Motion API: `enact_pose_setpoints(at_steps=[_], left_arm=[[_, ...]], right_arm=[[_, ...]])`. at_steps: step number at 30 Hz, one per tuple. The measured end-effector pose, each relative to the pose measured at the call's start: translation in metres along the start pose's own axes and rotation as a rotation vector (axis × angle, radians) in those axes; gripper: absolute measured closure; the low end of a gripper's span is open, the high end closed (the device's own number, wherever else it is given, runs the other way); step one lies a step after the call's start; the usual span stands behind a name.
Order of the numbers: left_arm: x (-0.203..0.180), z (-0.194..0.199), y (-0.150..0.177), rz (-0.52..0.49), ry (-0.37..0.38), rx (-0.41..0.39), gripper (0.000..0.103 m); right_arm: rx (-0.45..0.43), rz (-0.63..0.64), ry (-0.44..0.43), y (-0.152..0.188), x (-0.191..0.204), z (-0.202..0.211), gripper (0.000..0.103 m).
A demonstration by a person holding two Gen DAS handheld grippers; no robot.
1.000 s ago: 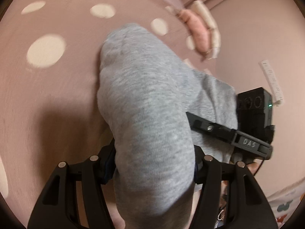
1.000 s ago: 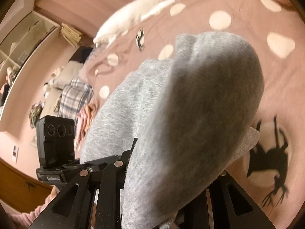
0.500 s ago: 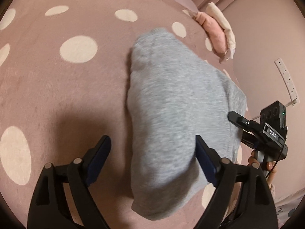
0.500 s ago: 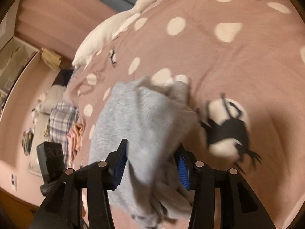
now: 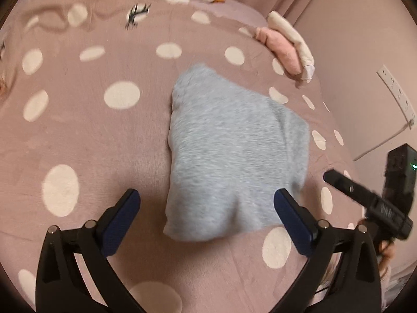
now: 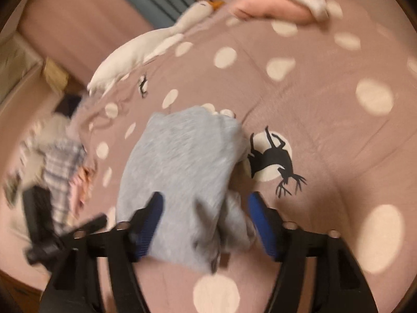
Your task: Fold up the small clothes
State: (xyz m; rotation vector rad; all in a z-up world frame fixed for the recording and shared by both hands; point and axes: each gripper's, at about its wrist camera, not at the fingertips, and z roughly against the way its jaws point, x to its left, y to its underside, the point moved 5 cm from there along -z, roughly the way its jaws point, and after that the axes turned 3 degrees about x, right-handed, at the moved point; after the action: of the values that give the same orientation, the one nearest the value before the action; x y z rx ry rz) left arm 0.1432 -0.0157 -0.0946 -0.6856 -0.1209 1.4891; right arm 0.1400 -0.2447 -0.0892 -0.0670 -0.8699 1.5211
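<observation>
Left gripper (image 5: 207, 208) opening, right gripper (image 6: 204, 210) opening, neither pinching; one folded grey garment (image 5: 232, 156); two grippers

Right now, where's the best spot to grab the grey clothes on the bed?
Probably the near folded edge of the grey garment, coming from the front. It bulges thick and rounded there, giving the jaws something to pinch; elsewhere it lies flatter against the blanket.
</observation>
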Motion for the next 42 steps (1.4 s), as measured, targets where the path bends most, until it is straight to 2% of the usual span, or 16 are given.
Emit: enact_pose_setpoints(at_steps=[3, 7, 10, 12, 16, 18, 22, 30, 42], left_arm=[[-0.012, 0.021, 0.007, -0.024, -0.026, -0.051, 0.0], [-0.025, 0.039, 0.012, -0.01, 0.022, -0.077, 0.0], [-0.032, 0.053, 0.018, -0.006, 0.02, -0.081, 0.0], [-0.037, 0.063, 0.022, -0.033, -0.042, -0.087, 0.0], [-0.043, 0.073, 0.027, -0.086, -0.18, -0.108, 0.0], [-0.047, 0.076, 0.03, -0.092, -0.176, -0.118, 0.0], [-0.044, 0.076, 0.031, -0.097, -0.235, -0.124, 0.0], [-0.036, 0.07, 0.034, -0.104, -0.285, -0.112, 0.0], [-0.033, 0.074, 0.035, -0.086, -0.287, -0.109, 0.0]], right_arm=[[0.0, 0.081, 0.031, 0.011, 0.019, 0.011, 0.03], [-0.018, 0.15, 0.093, 0.021, 0.033, 0.025, 0.028], [-0.02, 0.175, 0.117, 0.025, 0.036, 0.033, 0.027], [-0.036, 0.198, 0.136, 0.025, 0.041, 0.039, 0.027], [-0.065, 0.211, 0.174, 0.028, 0.046, 0.053, 0.014], [-0.078, 0.221, 0.187, 0.032, 0.051, 0.059, 0.006], [-0.105, 0.262, 0.253, 0.032, 0.058, 0.063, 0.002], [-0.103, 0.264, 0.282, 0.033, 0.063, 0.057, 0.001], [-0.119, 0.272, 0.289, 0.032, 0.069, 0.062, 0.001]])
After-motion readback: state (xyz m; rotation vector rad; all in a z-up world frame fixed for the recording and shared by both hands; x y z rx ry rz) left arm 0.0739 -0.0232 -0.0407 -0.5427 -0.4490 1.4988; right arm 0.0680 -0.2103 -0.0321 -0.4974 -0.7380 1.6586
